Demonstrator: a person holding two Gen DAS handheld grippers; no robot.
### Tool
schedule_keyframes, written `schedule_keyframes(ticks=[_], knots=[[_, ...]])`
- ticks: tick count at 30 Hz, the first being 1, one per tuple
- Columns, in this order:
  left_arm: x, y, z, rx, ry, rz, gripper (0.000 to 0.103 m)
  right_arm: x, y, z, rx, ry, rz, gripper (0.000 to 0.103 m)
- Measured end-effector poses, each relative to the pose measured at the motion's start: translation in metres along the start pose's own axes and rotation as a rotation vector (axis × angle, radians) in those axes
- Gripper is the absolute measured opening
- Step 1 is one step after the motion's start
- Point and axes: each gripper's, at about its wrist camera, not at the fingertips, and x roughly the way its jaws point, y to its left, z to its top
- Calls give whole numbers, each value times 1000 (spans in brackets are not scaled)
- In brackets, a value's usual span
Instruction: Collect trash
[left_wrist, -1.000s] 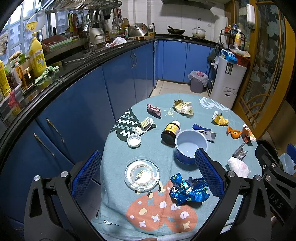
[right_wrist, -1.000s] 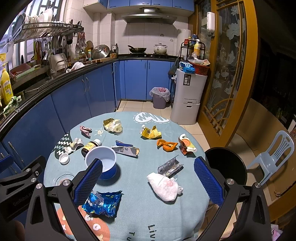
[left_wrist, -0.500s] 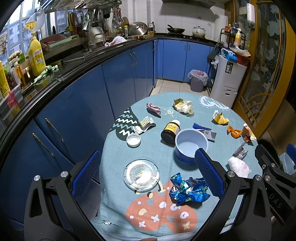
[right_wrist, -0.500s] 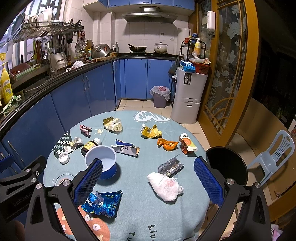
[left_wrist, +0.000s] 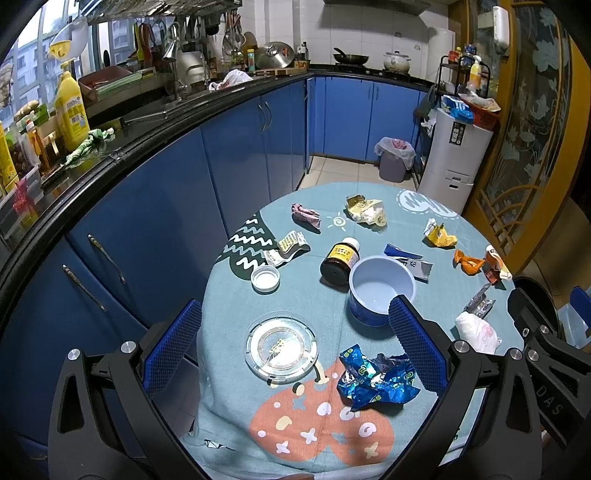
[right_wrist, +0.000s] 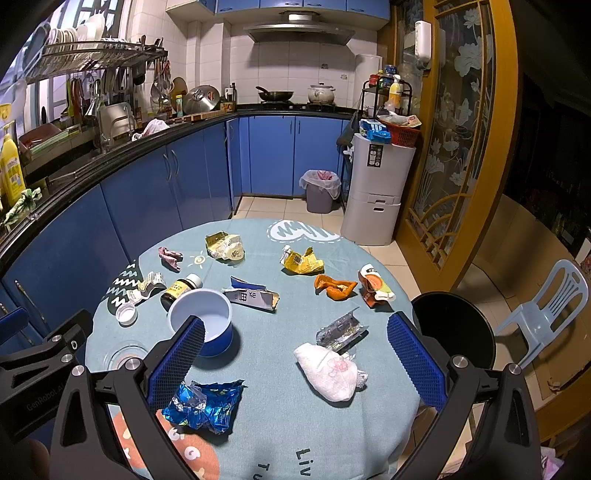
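Note:
Several pieces of trash lie scattered on a round table with a teal cloth (right_wrist: 280, 413). A crumpled blue foil wrapper (left_wrist: 375, 378) (right_wrist: 205, 404) sits nearest. A white wad (right_wrist: 328, 371), a silver foil piece (right_wrist: 341, 330), orange peel (right_wrist: 334, 286) and yellow wrappers (right_wrist: 303, 262) lie further out. My left gripper (left_wrist: 295, 332) hovers open above a clear glass ashtray (left_wrist: 282, 345). My right gripper (right_wrist: 295, 345) hangs open over the white wad and the foil piece, holding nothing.
A blue bowl (right_wrist: 201, 321) and a brown bottle (left_wrist: 340, 260) lying on its side rest mid-table, with a white lid (left_wrist: 265, 278) nearby. A black round bin (right_wrist: 456, 336) stands at the table's right edge. Blue cabinets (left_wrist: 166, 206) curve along the left; a plastic chair (right_wrist: 543, 310) is right.
Both grippers have barely shifted; the views drift slightly closer to the table. Nothing was picked up or moved.

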Motion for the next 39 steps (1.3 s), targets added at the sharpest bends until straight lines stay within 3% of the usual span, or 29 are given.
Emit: schedule_keyframes(ticks=[15, 39], knots=[[16, -3, -9, -1, 19, -1, 100, 9, 3, -7, -4, 20, 0, 97], [72, -5, -2, 16, 173, -21, 100, 58, -5, -2, 9, 178, 0, 97]])
